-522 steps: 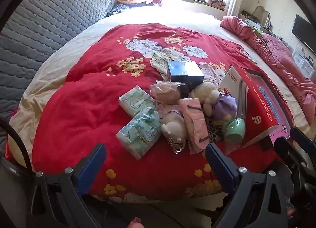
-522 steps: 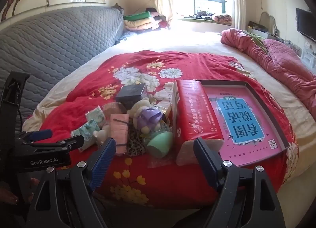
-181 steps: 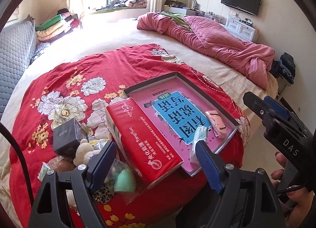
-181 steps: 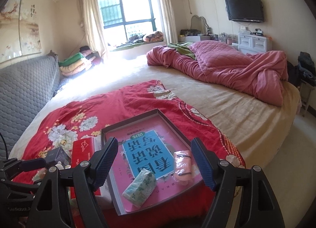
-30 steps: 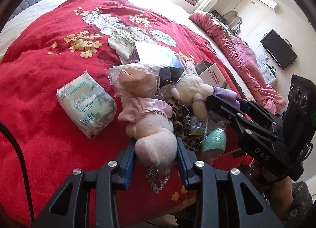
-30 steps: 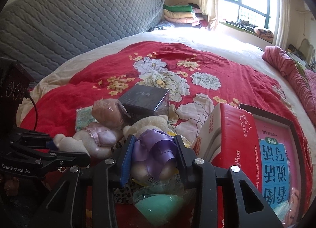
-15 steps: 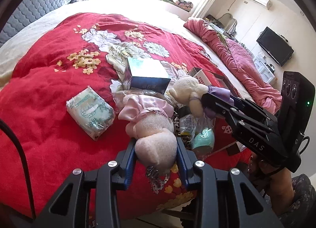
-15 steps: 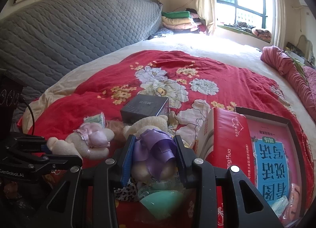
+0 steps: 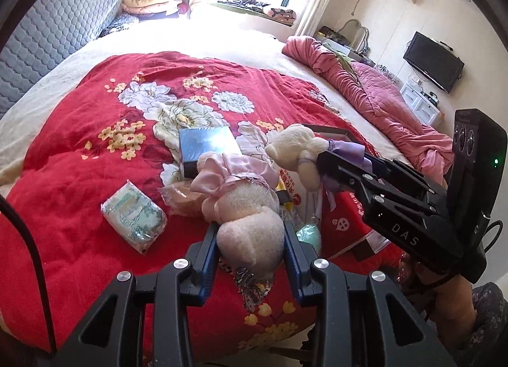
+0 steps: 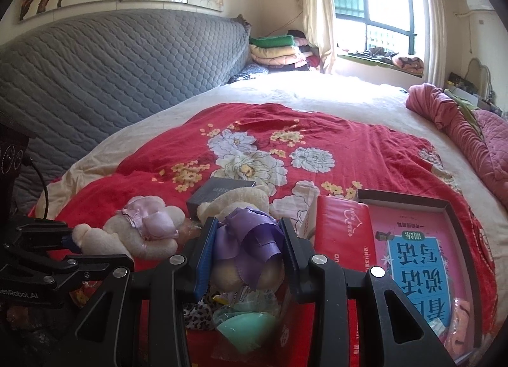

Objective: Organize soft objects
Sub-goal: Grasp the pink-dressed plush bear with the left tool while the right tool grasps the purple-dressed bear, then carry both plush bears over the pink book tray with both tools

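1. The bed point(image 9: 222, 39) fills both views; its near edge is cut off by the gripper frames.
2. A red quilt point(image 9: 79, 157) covers the near half, partly hidden under the clutter.
3. The tray point(image 10: 457, 208) lies at the right; its near corner runs out of the right wrist view, and in the left view only a far corner shows.
4. A red pack point(image 10: 343, 230) stands against the tray's left wall, its lower end hidden.
5. The left gripper point(image 9: 250, 240) is clamped on a pink-bowed plush point(image 9: 250, 227), lifted above the quilt.
6. The right gripper point(image 10: 247, 255) is clamped on a purple-bowed plush point(image 10: 250, 240), also raised; its head is hidden behind the bow.
7. A tissue pack point(image 9: 133, 217) lies alone on the quilt, left of the pile.
8. Under the plushes a green item point(image 10: 244, 329) in clear wrap is hard to identify.
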A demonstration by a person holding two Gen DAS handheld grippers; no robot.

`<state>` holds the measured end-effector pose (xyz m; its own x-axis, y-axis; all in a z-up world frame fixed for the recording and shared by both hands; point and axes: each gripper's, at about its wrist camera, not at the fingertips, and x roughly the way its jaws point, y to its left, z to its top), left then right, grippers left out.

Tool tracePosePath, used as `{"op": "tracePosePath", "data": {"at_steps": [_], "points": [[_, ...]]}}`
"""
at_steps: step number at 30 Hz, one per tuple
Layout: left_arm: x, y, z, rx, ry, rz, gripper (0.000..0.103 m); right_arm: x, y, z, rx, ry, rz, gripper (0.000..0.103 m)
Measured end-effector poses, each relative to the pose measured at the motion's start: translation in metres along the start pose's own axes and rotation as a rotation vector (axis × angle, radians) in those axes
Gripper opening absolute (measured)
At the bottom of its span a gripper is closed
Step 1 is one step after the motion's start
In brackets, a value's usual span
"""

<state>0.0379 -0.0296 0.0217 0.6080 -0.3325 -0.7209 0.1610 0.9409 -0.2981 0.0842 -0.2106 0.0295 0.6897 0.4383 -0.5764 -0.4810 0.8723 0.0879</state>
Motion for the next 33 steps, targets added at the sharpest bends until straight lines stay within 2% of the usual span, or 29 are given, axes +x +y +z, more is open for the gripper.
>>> {"op": "tracePosePath", "data": {"at_steps": [6,14,20,33], "points": [[0.003,-0.031,0.012,0.049,0.002,-0.011,0.037,-0.023,-0.024,0.002,0.067,-0.054,-0.022,0.040],[0.016,-0.083,0.034,0.131,-0.005,-0.042,0.037,-0.052,-0.064,0.003,0.153,-0.125,-0.119,0.040],[0.028,-0.121,0.045,0.183,0.015,-0.060,0.037,-0.075,-0.094,0.001,0.212,-0.173,-0.155,0.040],[0.047,-0.176,0.053,0.293,0.027,-0.073,0.037,-0.102,-0.137,-0.011,0.313,-0.205,-0.257,0.040]]}}
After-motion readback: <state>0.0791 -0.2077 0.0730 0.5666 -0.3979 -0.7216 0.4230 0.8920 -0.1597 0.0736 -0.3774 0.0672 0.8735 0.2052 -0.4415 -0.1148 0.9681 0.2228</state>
